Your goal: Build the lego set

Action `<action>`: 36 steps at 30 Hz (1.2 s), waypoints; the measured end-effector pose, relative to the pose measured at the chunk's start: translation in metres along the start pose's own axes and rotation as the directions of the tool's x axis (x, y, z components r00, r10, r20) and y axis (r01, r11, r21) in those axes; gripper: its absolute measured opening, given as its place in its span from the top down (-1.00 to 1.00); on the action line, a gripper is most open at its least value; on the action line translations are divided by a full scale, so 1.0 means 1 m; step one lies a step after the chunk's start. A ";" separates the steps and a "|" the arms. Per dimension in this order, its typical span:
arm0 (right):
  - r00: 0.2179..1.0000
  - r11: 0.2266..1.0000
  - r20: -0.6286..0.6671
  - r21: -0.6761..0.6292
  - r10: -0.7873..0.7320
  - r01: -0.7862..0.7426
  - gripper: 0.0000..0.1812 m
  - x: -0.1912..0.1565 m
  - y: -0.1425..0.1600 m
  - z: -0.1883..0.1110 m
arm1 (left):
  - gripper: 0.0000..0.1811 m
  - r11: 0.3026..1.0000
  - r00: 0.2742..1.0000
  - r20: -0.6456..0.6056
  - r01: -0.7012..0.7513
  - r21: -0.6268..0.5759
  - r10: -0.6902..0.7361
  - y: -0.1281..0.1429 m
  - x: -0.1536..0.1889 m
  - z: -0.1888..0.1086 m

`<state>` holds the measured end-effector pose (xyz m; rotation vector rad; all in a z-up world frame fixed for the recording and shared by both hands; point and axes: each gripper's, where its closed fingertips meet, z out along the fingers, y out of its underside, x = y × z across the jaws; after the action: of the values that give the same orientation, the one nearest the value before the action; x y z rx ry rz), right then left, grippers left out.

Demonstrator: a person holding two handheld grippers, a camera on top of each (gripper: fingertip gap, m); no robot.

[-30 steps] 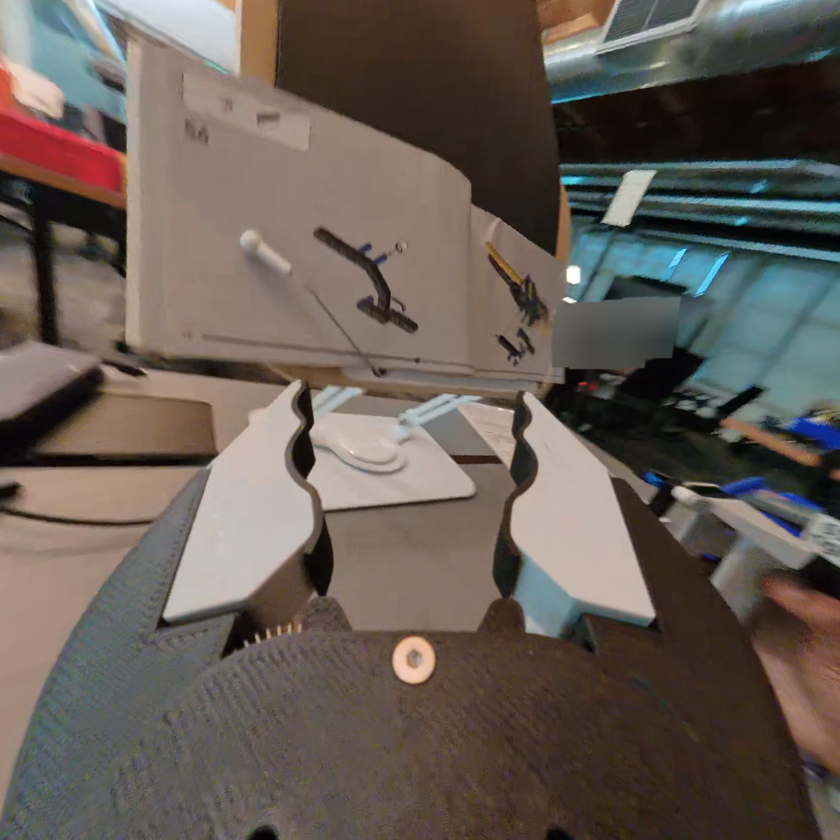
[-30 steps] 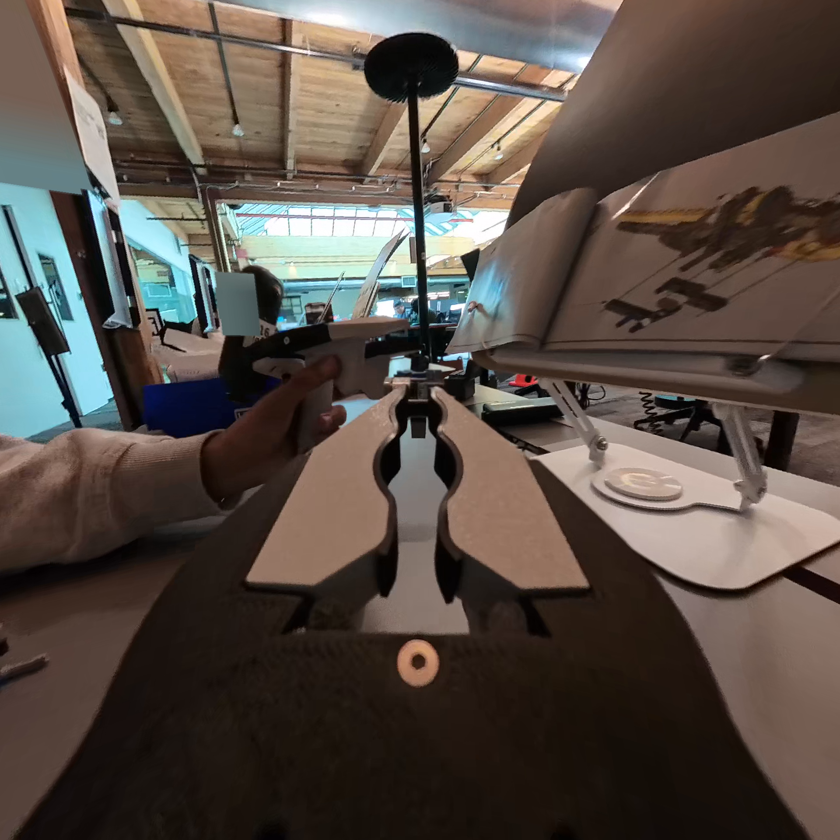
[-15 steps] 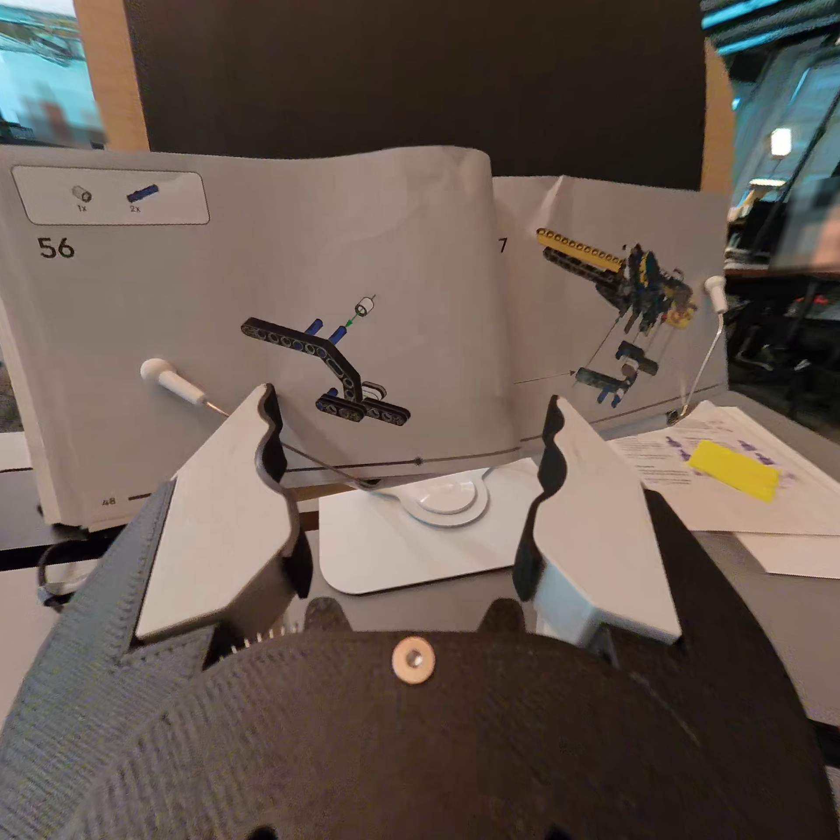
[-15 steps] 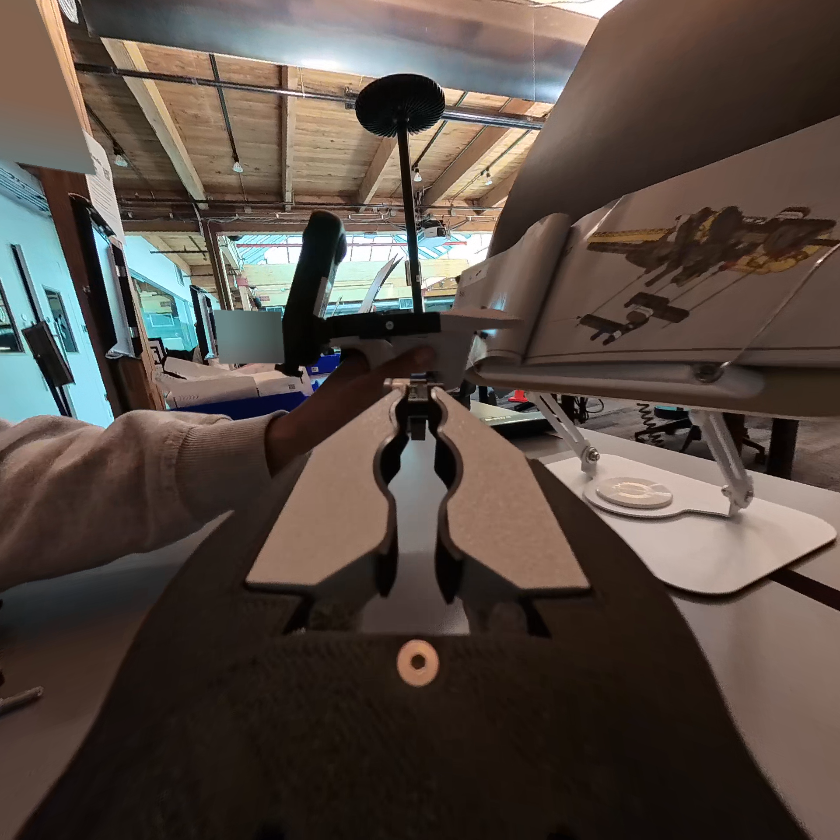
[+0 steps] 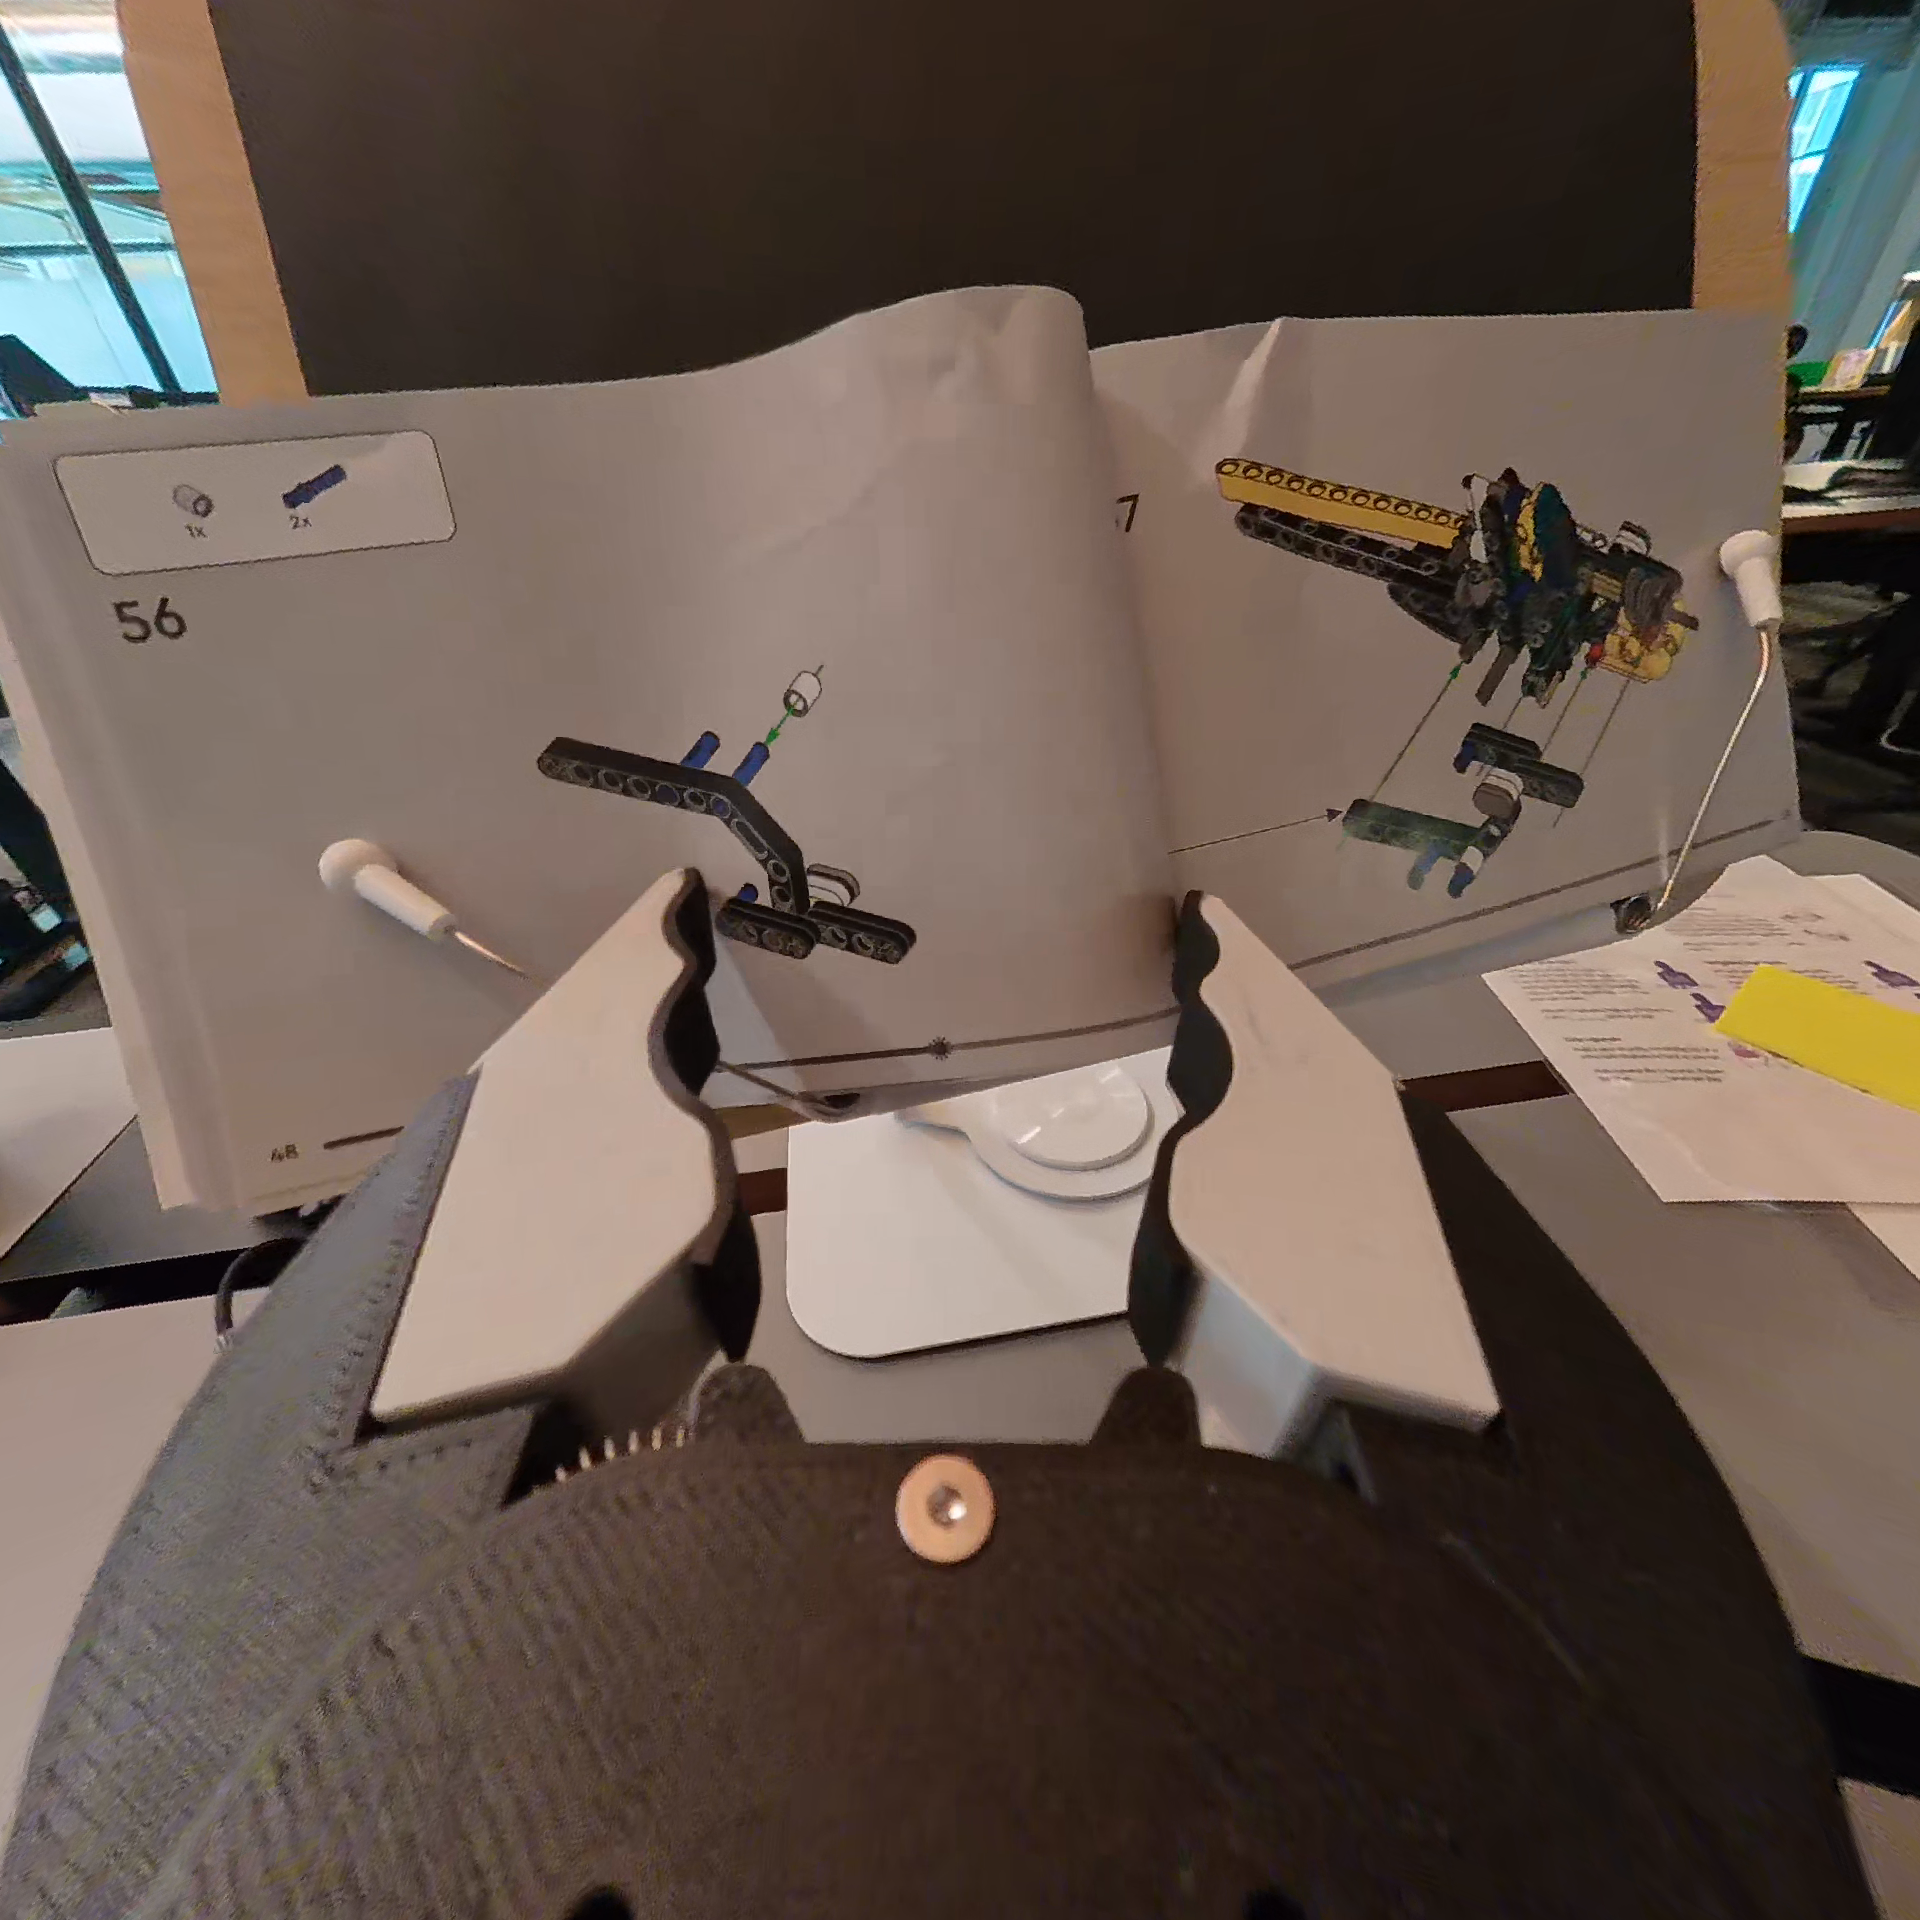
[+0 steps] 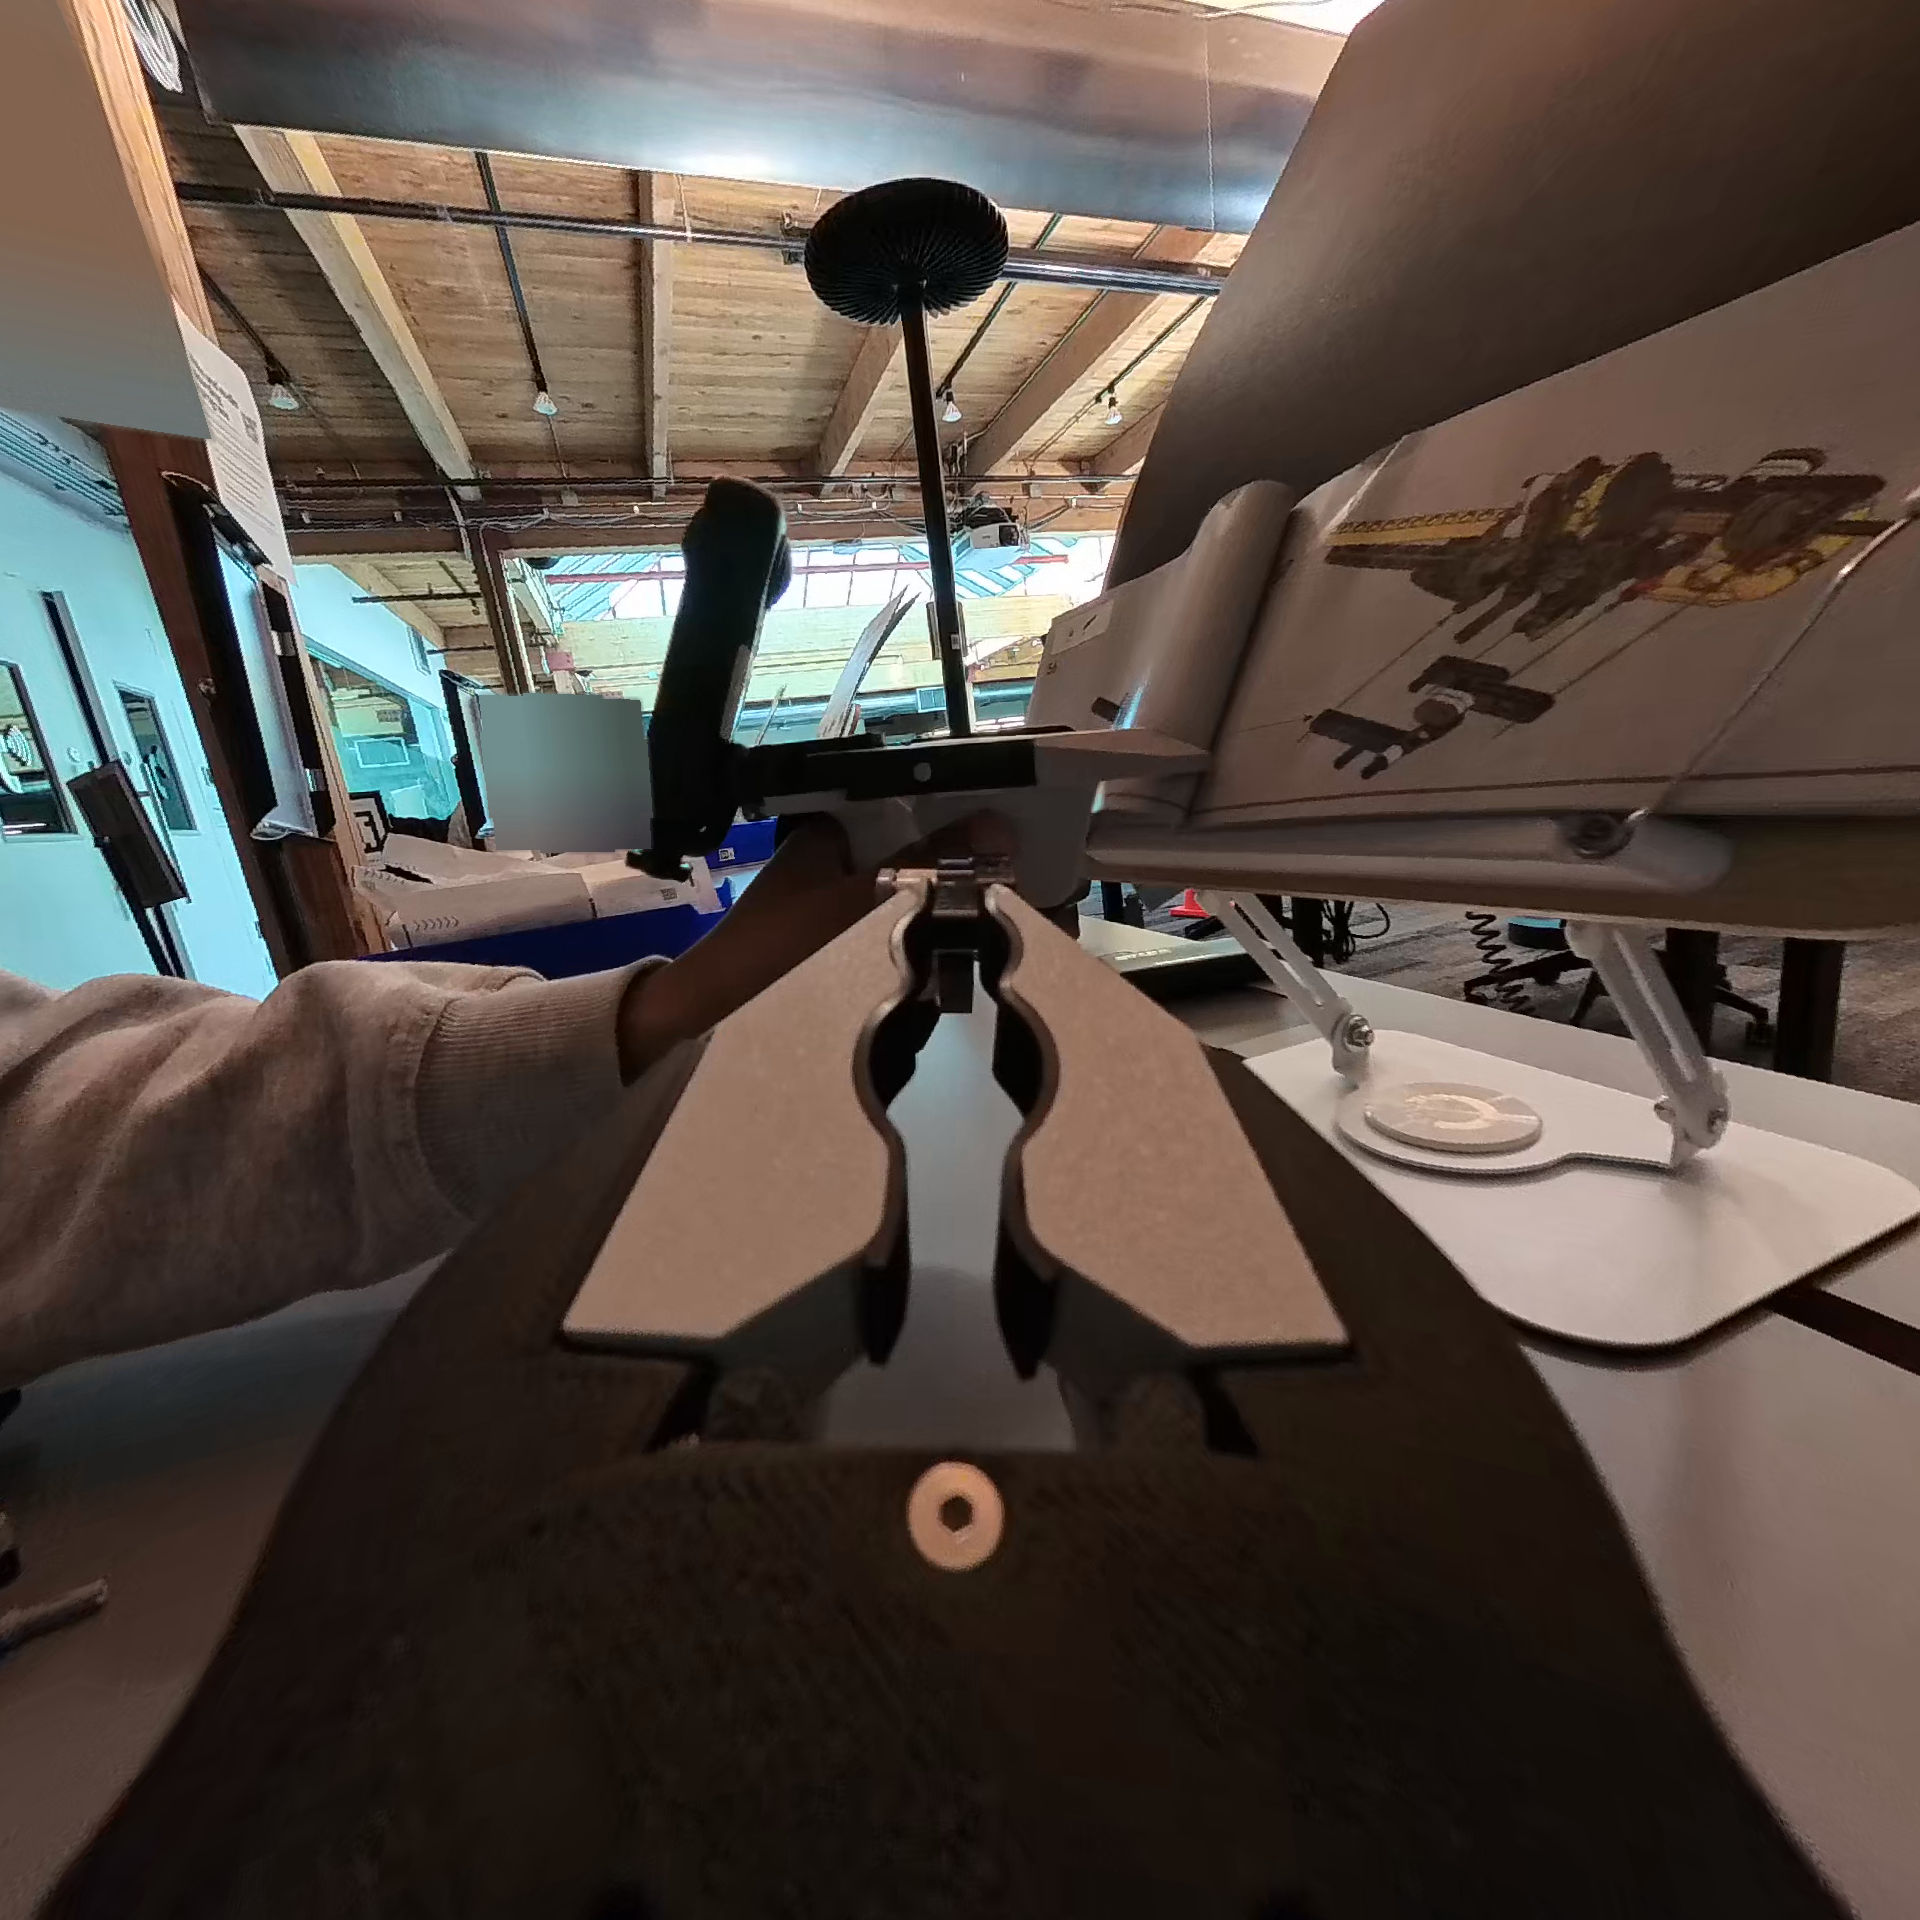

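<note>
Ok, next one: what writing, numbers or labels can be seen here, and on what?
I don't copy out writing; here is what bears it.
Open booklet on the white stand: printed numbers, legible.
Paper sheets under the yellow note: small print, blurred.
Notice on the wooden post: too small to read.
Small piece in the right tongs: none visible.

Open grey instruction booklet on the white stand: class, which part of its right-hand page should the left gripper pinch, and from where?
Probably the page's top right corner, from above: the grey instruction booklet's bottom edge sits on the white stand's ledge, and a white-tipped wire arm pins the right edge lower down.
</note>
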<state>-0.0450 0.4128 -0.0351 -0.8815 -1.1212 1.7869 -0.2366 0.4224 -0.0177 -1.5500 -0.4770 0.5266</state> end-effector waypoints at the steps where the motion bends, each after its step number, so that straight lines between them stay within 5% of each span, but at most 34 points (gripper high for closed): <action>1: 1.000 1.000 0.001 0.001 0.001 -0.001 0.95 0.000 0.000 0.000 | 0.04 1.000 1.000 -0.001 0.003 0.000 -0.003 0.000 0.000 0.000; 19: 1.000 0.999 0.018 -0.032 0.007 -0.006 0.95 -0.002 0.007 0.004 | 0.21 0.999 0.998 -0.062 0.027 -0.021 -0.029 0.000 0.005 -0.007; 36: 0.999 0.999 0.029 -0.026 0.036 -0.036 0.95 -0.001 0.009 0.004 | 1.00 0.999 0.984 -0.177 0.013 0.033 -0.007 -0.016 0.035 -0.023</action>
<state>-0.0504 0.4083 -0.0423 -0.8980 -1.1562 1.8241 -0.1949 0.4256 -0.0021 -1.5448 -0.3378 0.3829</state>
